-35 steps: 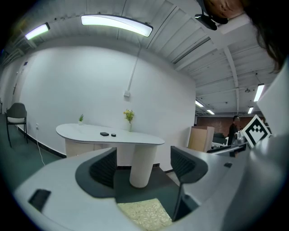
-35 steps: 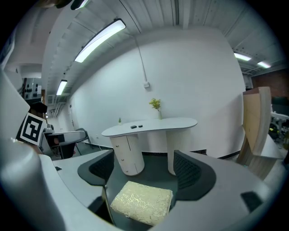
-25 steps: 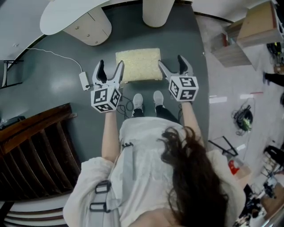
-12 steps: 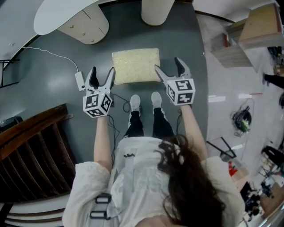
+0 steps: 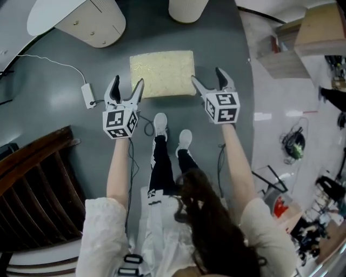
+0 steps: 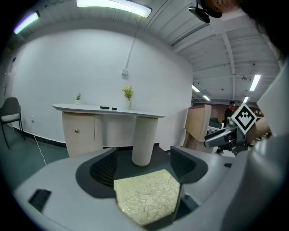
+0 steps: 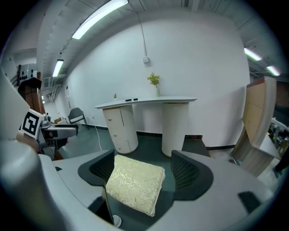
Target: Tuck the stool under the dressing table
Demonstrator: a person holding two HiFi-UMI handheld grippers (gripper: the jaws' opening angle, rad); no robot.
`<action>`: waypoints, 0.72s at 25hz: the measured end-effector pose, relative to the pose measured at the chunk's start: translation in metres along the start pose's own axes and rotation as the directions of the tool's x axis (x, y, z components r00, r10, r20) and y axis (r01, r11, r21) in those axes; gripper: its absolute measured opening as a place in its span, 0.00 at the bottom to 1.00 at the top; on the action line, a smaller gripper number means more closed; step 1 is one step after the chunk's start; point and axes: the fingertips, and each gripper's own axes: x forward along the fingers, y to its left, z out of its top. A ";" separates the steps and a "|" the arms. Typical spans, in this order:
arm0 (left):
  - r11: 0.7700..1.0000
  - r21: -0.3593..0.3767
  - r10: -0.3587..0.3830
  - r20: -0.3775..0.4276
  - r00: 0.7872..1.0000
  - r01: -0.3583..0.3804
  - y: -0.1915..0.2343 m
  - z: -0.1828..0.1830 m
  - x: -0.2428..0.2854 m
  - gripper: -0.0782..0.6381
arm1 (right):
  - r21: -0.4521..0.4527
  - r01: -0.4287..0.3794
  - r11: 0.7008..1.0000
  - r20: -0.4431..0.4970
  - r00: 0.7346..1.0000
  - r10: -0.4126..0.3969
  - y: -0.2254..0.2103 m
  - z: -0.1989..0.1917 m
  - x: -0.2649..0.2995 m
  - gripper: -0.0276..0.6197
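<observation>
Stool: a cream, leaf-patterned cushion top. It stands on the grey floor in front of the dressing table, apart from it and not under it.
Dressing table: a white worktop against the white wall, carried by a beige cabinet on the left and a ribbed round column on the right. The stool lines up roughly with the gap between the two.
On the worktop: a taller plant, a smaller plant and a few small dark items too small to name.
Left gripper: jaws apart and gripping nothing, at the stool's near left corner. Its own view shows the cushion low between the jaws. I cannot tell whether a finger touches it.
Right gripper: jaws spread and empty, at the stool's near right corner. Its inner fingertip is right at the cushion's edge, and its own view shows the cushion lying between the jaws.
Person: stands just behind the stool with an arm stretched out on each side. One white shoe is near the stool's near edge and the other is a little further back.
Adapter: white, on the floor just left of the left gripper, with a thin white cable running from it towards the wall.
Surroundings: a dark slatted wooden frame is at the person's left. A pale wooden box is well off to the right. A dark chair stands by the wall.
</observation>
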 end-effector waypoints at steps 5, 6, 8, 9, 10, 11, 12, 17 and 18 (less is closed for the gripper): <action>0.999 0.036 0.033 -0.008 0.999 -0.033 0.009 -0.057 0.008 0.60 | -0.012 -0.011 1.000 0.015 1.000 0.011 -0.005 -0.042 0.028 0.63; 0.999 0.039 0.037 -0.019 0.999 -0.036 0.010 -0.074 0.007 0.60 | -0.013 -0.014 1.000 0.008 1.000 0.014 -0.003 -0.057 0.032 0.63; 0.999 0.037 0.036 -0.057 0.998 -0.034 0.009 -0.114 0.002 0.60 | -0.008 -0.028 1.000 -0.027 0.999 0.028 0.003 -0.096 0.037 0.63; 0.999 0.035 0.034 -0.072 0.997 -0.032 0.010 -0.131 0.003 0.60 | -0.012 -0.036 0.999 -0.044 0.998 0.035 0.004 -0.112 0.043 0.63; 0.999 0.036 0.033 -0.082 0.996 -0.030 0.012 -0.145 0.007 0.60 | -0.023 -0.043 0.999 -0.058 0.997 0.042 0.005 -0.125 0.050 0.63; 0.999 0.041 0.033 -0.091 0.995 -0.030 0.015 -0.158 0.011 0.60 | -0.038 -0.050 0.998 -0.069 0.997 0.047 0.006 -0.136 0.057 0.63; 0.999 0.047 0.031 -0.102 0.994 -0.027 0.017 -0.172 0.013 0.60 | -0.052 -0.055 0.997 -0.079 0.996 0.051 0.007 -0.147 0.064 0.63; 0.999 0.030 0.019 -0.200 0.980 -0.014 0.025 -0.253 0.020 0.60 | -0.076 -0.049 0.996 -0.143 0.989 0.038 0.005 -0.206 0.094 0.63; 0.999 0.029 0.021 -0.226 0.974 -0.015 0.026 -0.268 0.021 0.60 | -0.076 -0.047 0.996 -0.158 0.987 0.034 0.004 -0.217 0.097 0.63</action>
